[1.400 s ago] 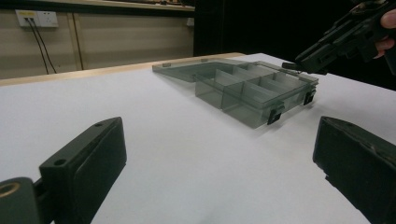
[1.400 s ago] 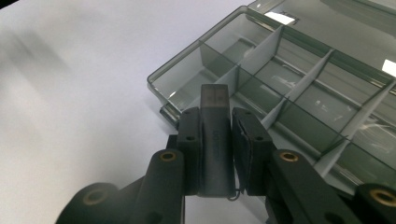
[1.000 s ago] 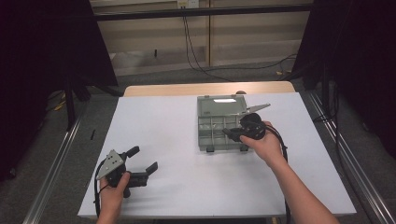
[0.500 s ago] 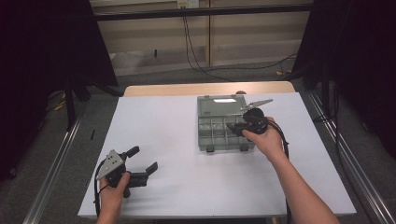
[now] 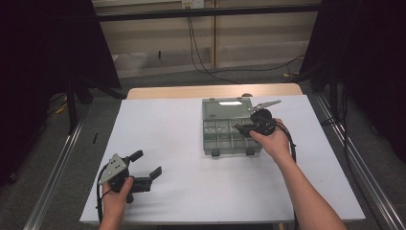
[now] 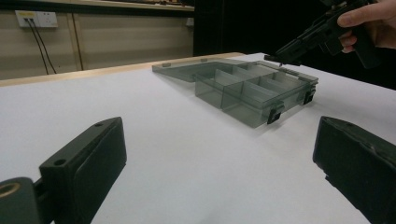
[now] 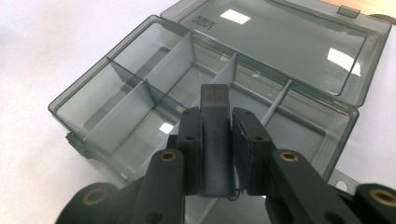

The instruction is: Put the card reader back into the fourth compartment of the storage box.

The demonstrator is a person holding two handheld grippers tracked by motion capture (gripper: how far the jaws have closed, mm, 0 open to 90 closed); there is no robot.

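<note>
Dark grey plastic, a small stick (image 7: 215,140) sits clamped between the right tongs (image 7: 215,122), its tip poking out above the open box (image 7: 93,100), over the middle compartments. Its lid (image 7: 280,42) lies flat behind. On the white table (image 5: 172,124), broad bare room spreads leftward to the left tongs (image 5: 146,165), spread wide, holding nothing, near the front edge.

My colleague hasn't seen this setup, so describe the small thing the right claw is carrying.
On the white table lies an open smoky-grey plastic compartment box. Over its right side, the right claw grips a small dark grey rectangular stick, like a USB drive; the compartments look empty.
</note>
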